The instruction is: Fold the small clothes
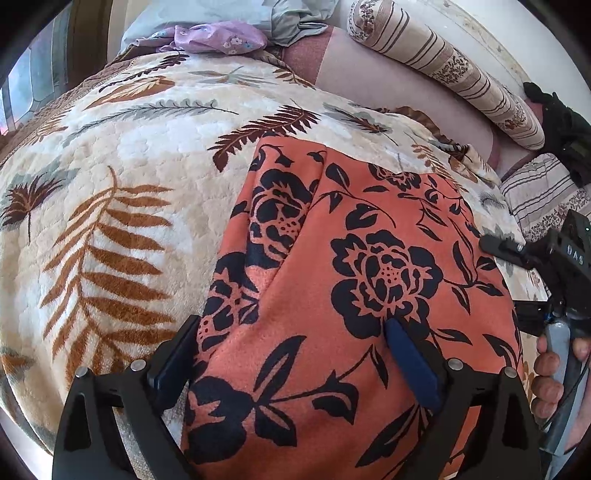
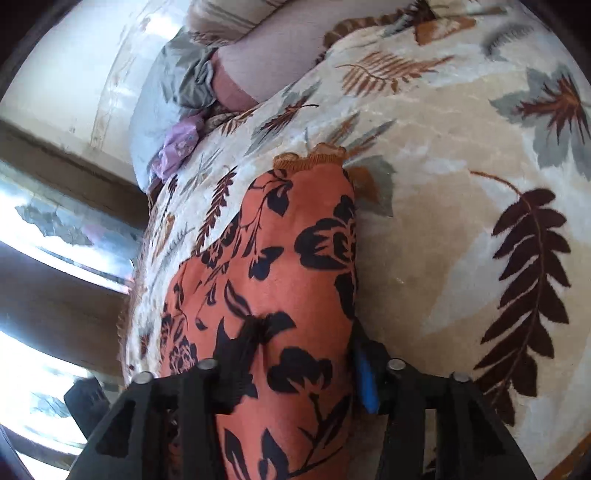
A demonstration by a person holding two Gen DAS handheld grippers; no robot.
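An orange garment [image 1: 369, 295] printed with black flowers lies folded on a leaf-patterned blanket [image 1: 110, 229], its frilled hem at the far end. The left gripper [image 1: 291, 354] spreads wide over it; the right gripper [image 2: 295, 373] seems clamped on its near fold.

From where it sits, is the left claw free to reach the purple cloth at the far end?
Probably yes: the left claw is open over the orange floral garment, and only open leaf-print blanket lies before the purple cloth.

A cream blanket [image 1: 140, 155] with brown and grey leaves covers the bed. At its far end lie a purple cloth [image 1: 218, 37], grey-blue bedding [image 1: 207, 13] and a striped bolster [image 1: 443, 70].
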